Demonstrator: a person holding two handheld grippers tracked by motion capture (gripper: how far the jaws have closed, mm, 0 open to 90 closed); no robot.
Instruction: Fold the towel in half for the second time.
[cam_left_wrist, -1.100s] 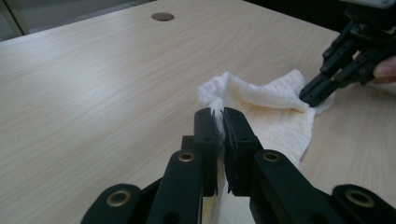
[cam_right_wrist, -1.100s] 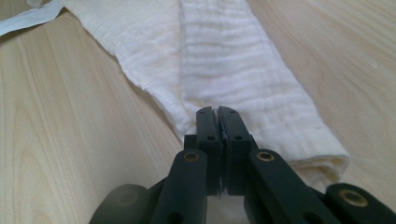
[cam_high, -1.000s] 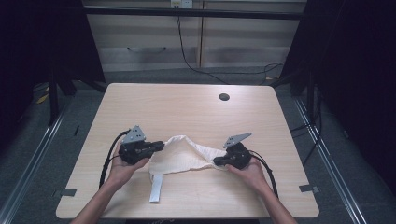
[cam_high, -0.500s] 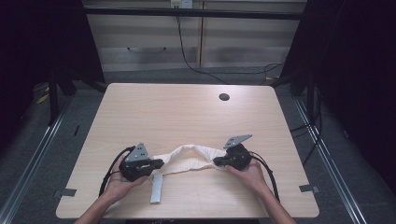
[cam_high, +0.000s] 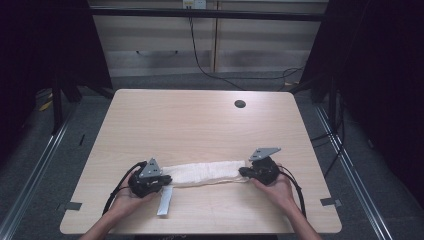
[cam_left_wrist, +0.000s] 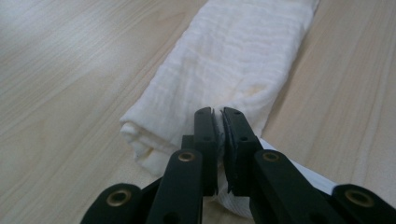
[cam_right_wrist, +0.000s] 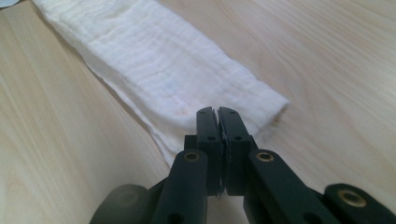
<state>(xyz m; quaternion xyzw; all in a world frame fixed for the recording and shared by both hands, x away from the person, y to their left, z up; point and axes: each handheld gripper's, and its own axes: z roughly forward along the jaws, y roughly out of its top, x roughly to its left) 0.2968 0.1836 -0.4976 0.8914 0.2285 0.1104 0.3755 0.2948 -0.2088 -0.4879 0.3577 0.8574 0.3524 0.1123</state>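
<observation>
The right hand-held gripper (cam_right_wrist: 218, 112) rises from the bottom edge, its two black jaws pressed together on the near end of a folded white cloth (cam_right_wrist: 159, 60). A thin edge of fabric shows pinched between the pads. Beyond the jaw tips the cloth runs away up and to the left as a long flat band on the pale wooden surface (cam_right_wrist: 56, 154).

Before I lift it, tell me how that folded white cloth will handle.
The white cloth will likely sag between the left tongs and right tongs: soft gauzy folds. Probably light. Layers may slip apart, since its edges lie loose.
</observation>
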